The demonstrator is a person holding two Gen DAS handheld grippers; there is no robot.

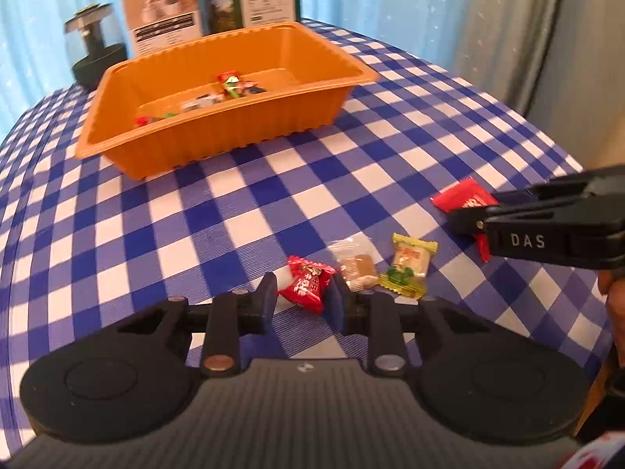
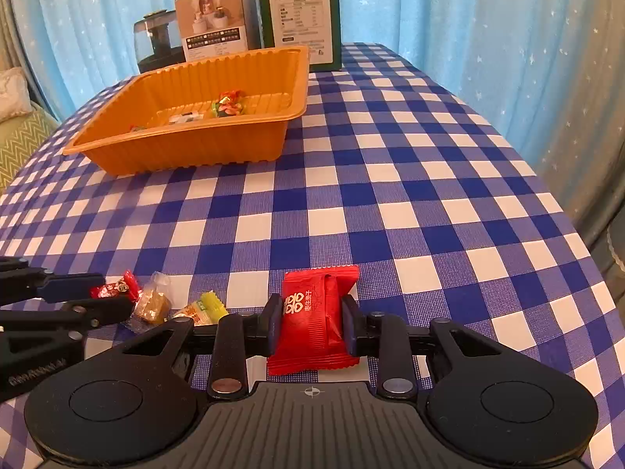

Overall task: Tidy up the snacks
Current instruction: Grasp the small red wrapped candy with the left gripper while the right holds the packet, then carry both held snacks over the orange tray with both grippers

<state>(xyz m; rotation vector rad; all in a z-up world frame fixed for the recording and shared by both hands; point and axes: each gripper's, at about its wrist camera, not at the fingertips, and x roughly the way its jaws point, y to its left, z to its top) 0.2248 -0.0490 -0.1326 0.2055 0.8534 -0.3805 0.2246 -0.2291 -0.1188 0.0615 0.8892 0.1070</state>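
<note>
Orange tray (image 2: 187,144) sat far across counter (image 2: 390,203), ahead-left of both. Right hand-held gripper (image 2: 312,326) clenched big red packet (image 2: 318,320), long axis pointing away; left hand-held gripper (image 1: 302,299), nearer tray, pinched small red candy (image 1: 306,287).

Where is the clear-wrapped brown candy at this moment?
In the left wrist view the brown candy lies on the checked tablecloth, between the small red candy and the yellow-green candy.
</note>
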